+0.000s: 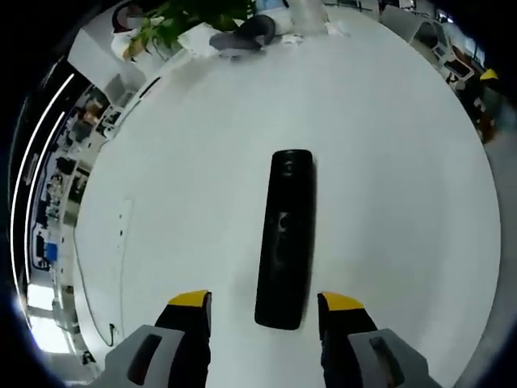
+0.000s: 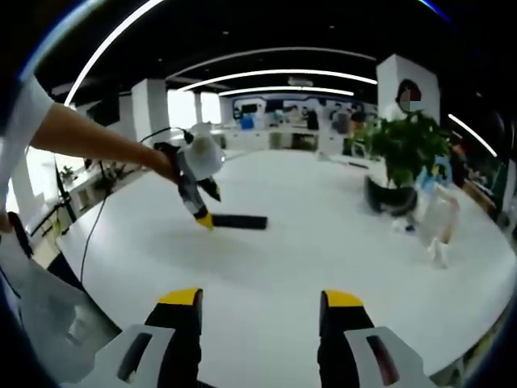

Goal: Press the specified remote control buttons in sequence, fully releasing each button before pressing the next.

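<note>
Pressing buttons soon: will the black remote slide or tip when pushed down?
The remote lies flat on the smooth white table, so tipping seems unlikely. It looks rigid, long and slim; an off-centre or slanted push could probably slide or spin it.

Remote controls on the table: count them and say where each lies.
1. The black remote control lies flat on the white table, just ahead of the open left gripper; others may sit out of view.

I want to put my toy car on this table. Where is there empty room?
The white round table is bare on both sides of the long black remote control, and in the wide stretch beyond its far end. It gets crowded only at the far edge, around the green leafy potted plant and the dark grey object beside it.
</note>
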{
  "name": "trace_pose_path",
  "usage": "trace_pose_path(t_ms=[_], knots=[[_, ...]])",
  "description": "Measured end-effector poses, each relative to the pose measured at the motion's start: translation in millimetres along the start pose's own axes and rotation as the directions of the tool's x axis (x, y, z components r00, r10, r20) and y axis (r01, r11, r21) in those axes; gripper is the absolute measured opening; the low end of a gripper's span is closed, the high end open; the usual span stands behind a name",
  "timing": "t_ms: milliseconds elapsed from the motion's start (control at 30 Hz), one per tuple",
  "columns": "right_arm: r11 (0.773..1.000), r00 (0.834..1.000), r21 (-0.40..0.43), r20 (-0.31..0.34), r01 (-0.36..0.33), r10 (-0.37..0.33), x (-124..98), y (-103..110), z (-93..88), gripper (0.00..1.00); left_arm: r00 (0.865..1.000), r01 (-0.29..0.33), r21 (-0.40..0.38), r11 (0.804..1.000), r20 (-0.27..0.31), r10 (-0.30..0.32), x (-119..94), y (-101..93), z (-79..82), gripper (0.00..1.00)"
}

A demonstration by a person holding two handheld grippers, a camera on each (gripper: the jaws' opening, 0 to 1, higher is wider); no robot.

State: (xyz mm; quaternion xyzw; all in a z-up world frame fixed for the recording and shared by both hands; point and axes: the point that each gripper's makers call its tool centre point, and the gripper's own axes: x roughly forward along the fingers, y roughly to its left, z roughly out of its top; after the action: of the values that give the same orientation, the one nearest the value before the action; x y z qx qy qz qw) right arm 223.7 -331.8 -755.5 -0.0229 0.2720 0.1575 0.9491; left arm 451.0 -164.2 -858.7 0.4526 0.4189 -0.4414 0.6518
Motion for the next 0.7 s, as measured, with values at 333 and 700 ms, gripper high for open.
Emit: trace_pose_path(t_ms=[333, 700], knots=[[1.000, 1.000, 0.017, 0.012, 0.025, -0.025, -0.9, -6.7, 1.9, 0.55, 0.986, 0.167, 0.011, 0.986, -0.013, -0.167, 5.2, -5.9, 0.2, 0.41], [0.999, 0.999, 0.022, 0.003, 0.041, -0.041, -0.4, -9.7, 0.5, 0.54, 0.975, 0.220, -0.005, 0.976, 0.028, -0.220, 5.7, -10.0, -1.1, 0.36]])
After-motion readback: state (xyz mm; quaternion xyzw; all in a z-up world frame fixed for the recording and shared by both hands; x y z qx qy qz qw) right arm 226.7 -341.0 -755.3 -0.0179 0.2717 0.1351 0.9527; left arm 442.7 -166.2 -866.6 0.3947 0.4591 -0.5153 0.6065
